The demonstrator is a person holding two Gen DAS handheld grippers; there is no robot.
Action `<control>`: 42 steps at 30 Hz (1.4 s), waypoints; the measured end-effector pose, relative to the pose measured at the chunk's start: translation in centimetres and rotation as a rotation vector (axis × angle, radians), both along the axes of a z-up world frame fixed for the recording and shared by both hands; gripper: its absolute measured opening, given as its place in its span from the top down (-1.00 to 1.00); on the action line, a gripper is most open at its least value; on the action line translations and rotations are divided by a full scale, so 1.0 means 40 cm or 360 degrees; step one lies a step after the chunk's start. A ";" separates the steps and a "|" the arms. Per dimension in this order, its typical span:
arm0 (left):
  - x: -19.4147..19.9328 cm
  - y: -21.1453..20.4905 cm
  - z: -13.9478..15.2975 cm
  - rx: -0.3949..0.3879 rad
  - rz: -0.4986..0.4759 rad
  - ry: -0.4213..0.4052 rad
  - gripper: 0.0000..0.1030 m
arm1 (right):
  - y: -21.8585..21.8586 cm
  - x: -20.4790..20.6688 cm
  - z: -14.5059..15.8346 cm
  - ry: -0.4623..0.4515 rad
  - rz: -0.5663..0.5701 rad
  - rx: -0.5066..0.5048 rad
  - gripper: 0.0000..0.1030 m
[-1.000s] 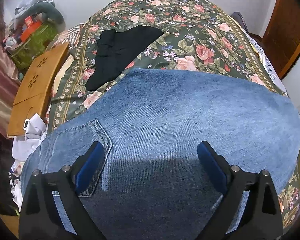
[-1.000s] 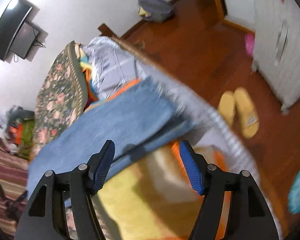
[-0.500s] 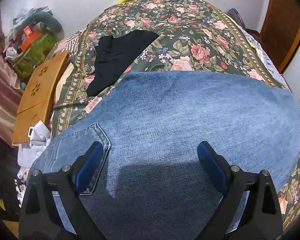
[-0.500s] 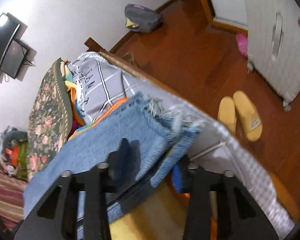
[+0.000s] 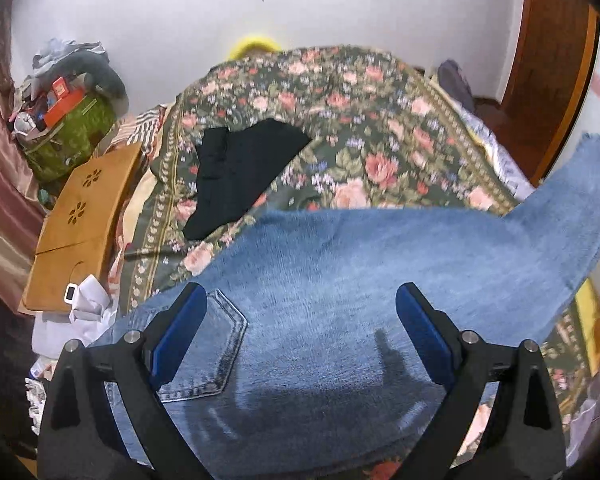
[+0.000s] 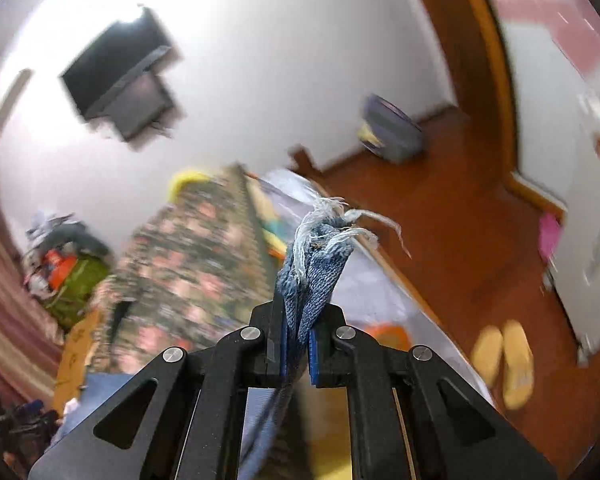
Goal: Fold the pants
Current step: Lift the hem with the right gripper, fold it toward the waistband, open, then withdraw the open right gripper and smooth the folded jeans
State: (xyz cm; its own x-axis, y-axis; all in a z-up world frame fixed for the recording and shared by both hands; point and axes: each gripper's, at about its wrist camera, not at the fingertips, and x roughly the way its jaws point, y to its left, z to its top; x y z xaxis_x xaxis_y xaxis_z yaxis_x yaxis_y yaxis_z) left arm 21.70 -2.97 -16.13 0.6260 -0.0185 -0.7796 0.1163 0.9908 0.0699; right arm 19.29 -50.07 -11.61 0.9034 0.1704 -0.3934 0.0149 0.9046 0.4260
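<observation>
— So where are the pants (image 5: 340,280) right now?

— Spread across the near part of the bed (image 5: 360,128), on the floral bedspread. One back pocket (image 5: 216,356) faces up, partly under the left tool's left finger. The far right end of the denim is lifted off the bed and rises toward the right edge of the left wrist view.

— And the tools?

— The left tool (image 5: 300,328) hangs over the seat of the jeans with its blue pads spread wide, gripping nothing. The right tool (image 6: 294,354) is clamped on the frayed hem (image 6: 320,248); several layers of denim are bunched between its pads, with white threads sticking out above.

— Any containers worth noting?

— A green bag (image 5: 70,136) stands against the wall at the left of the bed, heaped with clutter: an orange box (image 5: 62,96), and grey clothing (image 5: 80,60) piled on top. What lies deeper in it I can't make out.

— What does each camera add?

— Only the left wrist view shows the black garment (image 5: 240,176) lying flat on the bedspread beyond the jeans, and the wooden lap tray (image 5: 84,216) beside the bed edge. Only the right wrist view shows the wooden floor (image 6: 440,220), a pair of yellow slippers (image 6: 504,360) near a white wardrobe (image 6: 592,220), and a grey bag (image 6: 392,136) by the baseboard. That view is motion-blurred, so the wall-mounted television (image 6: 116,76) reads as probably switched off, no more.
</observation>
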 end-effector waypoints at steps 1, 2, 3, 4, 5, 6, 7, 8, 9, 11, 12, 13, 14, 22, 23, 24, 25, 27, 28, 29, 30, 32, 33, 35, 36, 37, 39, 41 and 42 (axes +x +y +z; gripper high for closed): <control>-0.006 0.008 0.013 -0.0012 0.0002 -0.0025 -0.87 | 0.033 0.002 0.029 -0.0044 0.0051 -0.0010 0.87; -0.012 0.016 0.023 -0.0021 0.0004 -0.0046 -0.87 | 0.066 0.005 0.053 -0.0081 0.0101 -0.0020 0.88; -0.017 0.022 0.031 -0.0030 0.0005 -0.0061 -0.87 | 0.092 0.006 0.067 -0.0106 0.0139 -0.0026 0.88; -0.022 0.031 0.041 -0.0043 0.0006 -0.0079 -0.87 | 0.141 0.011 0.093 -0.0143 0.0208 -0.0036 0.88; -0.026 0.042 0.050 -0.0056 0.0008 -0.0094 -0.87 | 0.179 0.017 0.107 -0.0165 0.0261 -0.0040 0.88; -0.030 0.050 0.055 -0.0067 0.0010 -0.0106 -0.87 | 0.206 0.024 0.112 -0.0175 0.0299 -0.0043 0.88; -0.035 0.061 0.062 -0.0081 0.0014 -0.0118 -0.87 | 0.261 0.034 0.122 -0.0190 0.0368 -0.0053 0.88; -0.038 0.072 0.067 -0.0097 0.0018 -0.0126 -0.87 | 0.290 0.044 0.120 -0.0193 0.0405 -0.0058 0.88; -0.043 0.083 0.071 -0.0115 0.0020 -0.0133 -0.87 | 0.345 0.054 0.120 -0.0192 0.0473 -0.0067 0.88; -0.052 0.104 0.074 -0.0140 0.0026 -0.0141 -0.87 | 0.418 0.071 0.105 -0.0180 0.0563 -0.0083 0.88; -0.057 0.116 0.075 -0.0148 0.0030 -0.0146 -0.87 | 0.474 0.081 0.092 -0.0159 0.0634 -0.0097 0.88; -0.061 0.123 0.074 -0.0149 0.0034 -0.0147 -0.87 | 0.507 0.087 0.079 -0.0142 0.0677 -0.0104 0.88; -0.065 0.132 0.071 -0.0148 0.0039 -0.0148 -0.87 | 0.535 0.090 0.064 -0.0118 0.0723 -0.0111 0.88; -0.089 0.208 0.036 -0.0180 0.0119 -0.0106 -0.87 | 0.769 0.107 -0.142 0.0222 0.1082 -0.0246 0.87; -0.089 0.214 0.030 -0.0180 0.0131 -0.0095 -0.87 | 0.790 0.106 -0.162 0.0263 0.1112 -0.0262 0.87; -0.090 0.219 0.025 -0.0177 0.0140 -0.0088 -0.87 | 0.810 0.105 -0.194 0.0319 0.1145 -0.0285 0.87; -0.090 0.224 0.018 -0.0174 0.0150 -0.0077 -0.87 | 0.825 0.102 -0.214 0.0363 0.1164 -0.0308 0.87; -0.091 0.228 0.010 -0.0175 0.0160 -0.0064 -0.87 | 0.840 0.100 -0.249 0.0438 0.1198 -0.0344 0.80; -0.091 0.229 0.007 -0.0177 0.0163 -0.0057 -0.87 | 0.852 0.097 -0.262 0.0475 0.1210 -0.0366 0.79; -0.092 0.229 0.005 -0.0179 0.0164 -0.0053 -0.87 | 0.862 0.092 -0.266 0.0500 0.1214 -0.0389 0.77; -0.090 0.227 0.004 -0.0180 0.0165 -0.0049 -0.87 | 0.866 0.087 -0.267 0.0508 0.1221 -0.0400 0.71; -0.086 0.220 0.005 -0.0177 0.0163 -0.0043 -0.87 | 0.868 0.073 -0.253 0.0510 0.1255 -0.0388 0.51; -0.084 0.215 0.007 -0.0175 0.0159 -0.0041 -0.87 | 0.863 0.068 -0.246 0.0515 0.1288 -0.0364 0.32; -0.077 0.202 0.015 -0.0172 0.0143 -0.0044 -0.87 | 0.855 0.055 -0.230 0.0499 0.1315 -0.0358 0.14; -0.072 0.192 0.022 -0.0169 0.0133 -0.0049 -0.87 | 0.847 0.049 -0.219 0.0472 0.1312 -0.0382 0.10; -0.068 0.183 0.028 -0.0164 0.0123 -0.0055 -0.87 | 0.842 0.043 -0.210 0.0441 0.1308 -0.0417 0.07; -0.056 0.162 0.040 -0.0151 0.0103 -0.0067 -0.87 | 0.832 0.029 -0.193 0.0384 0.1288 -0.0471 0.03; -0.040 0.139 0.053 -0.0137 0.0083 -0.0080 -0.88 | 0.798 0.028 -0.165 0.0314 0.1242 -0.0514 0.01; -0.032 0.127 0.058 -0.0135 0.0070 -0.0084 -0.88 | 0.779 0.031 -0.154 0.0286 0.1210 -0.0527 -0.04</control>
